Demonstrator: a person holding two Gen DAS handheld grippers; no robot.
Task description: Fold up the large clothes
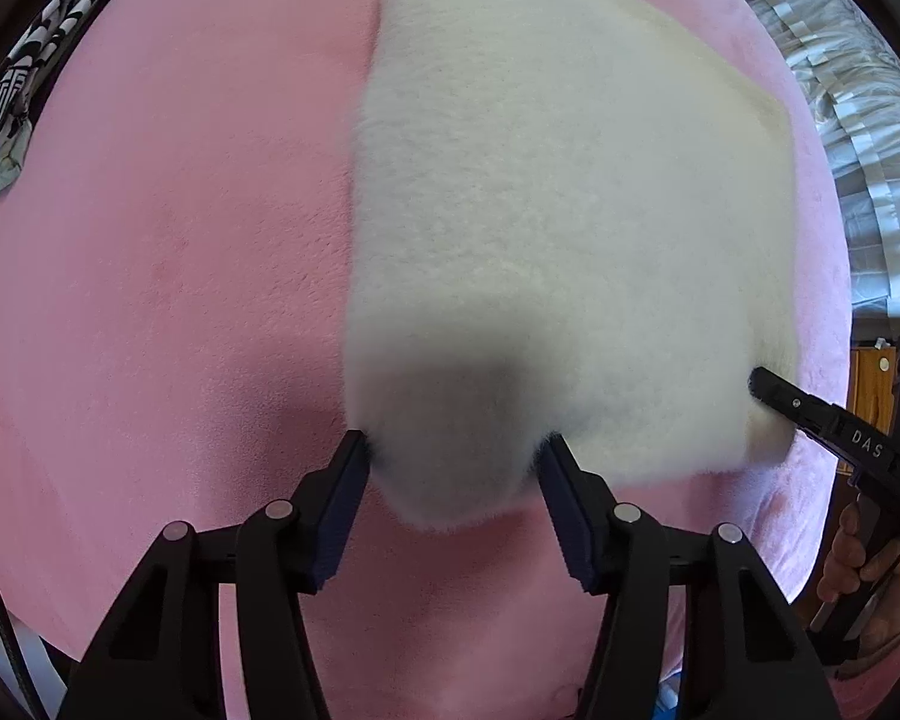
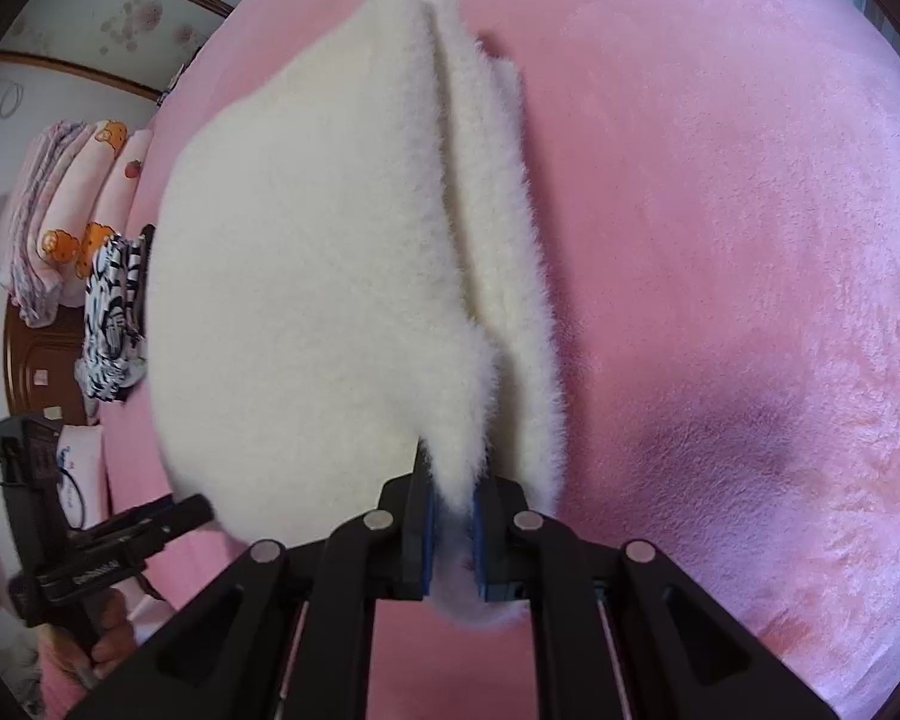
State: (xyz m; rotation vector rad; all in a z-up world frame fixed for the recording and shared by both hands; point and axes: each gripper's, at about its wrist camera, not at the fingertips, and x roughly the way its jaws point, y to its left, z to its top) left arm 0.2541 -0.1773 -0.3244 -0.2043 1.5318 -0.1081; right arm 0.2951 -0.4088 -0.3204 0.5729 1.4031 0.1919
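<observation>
The white fleece garment [image 2: 330,276] is being held above the pink bedspread [image 2: 720,240]. Its edge is being clenched by the right gripper [image 2: 453,531]. A bunched corner is being cradled between the left gripper [image 1: 453,480]'s parted jaws.

Lighting: bright, soft, even daylight; no glare. Shadows: dark soft patch on fleece [image 1: 450,384] above left tool [image 1: 453,468]; purplish patch on bed [image 2: 744,432] in right view. Focus: near fleece edge blurred. Distortion: strong fisheye curvature, black vignette at corners in both views.
</observation>
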